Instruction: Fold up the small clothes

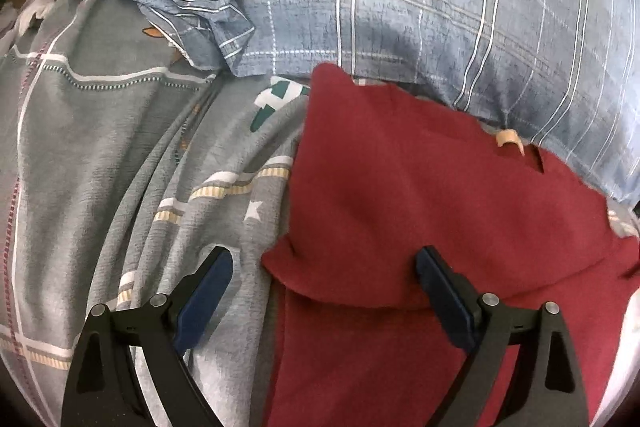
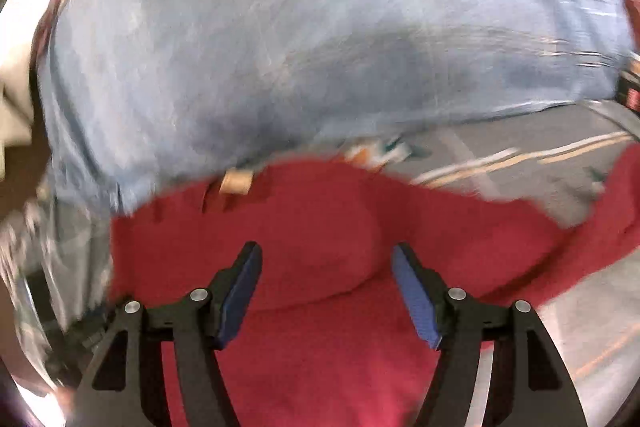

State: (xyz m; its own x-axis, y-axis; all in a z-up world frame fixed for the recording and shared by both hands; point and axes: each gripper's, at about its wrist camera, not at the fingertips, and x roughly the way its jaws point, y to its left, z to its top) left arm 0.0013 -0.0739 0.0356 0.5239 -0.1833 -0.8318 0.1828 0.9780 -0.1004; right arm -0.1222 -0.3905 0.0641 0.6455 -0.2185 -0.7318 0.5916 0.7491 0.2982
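Jaws on both grippers gape above the folded red garment [image 1: 420, 187].

Red garment [image 1: 420, 195], soft knit, folded over itself, lying flat. Small tan tag [image 1: 509, 139] at far edge. Far edge meets blue plaid fabric.
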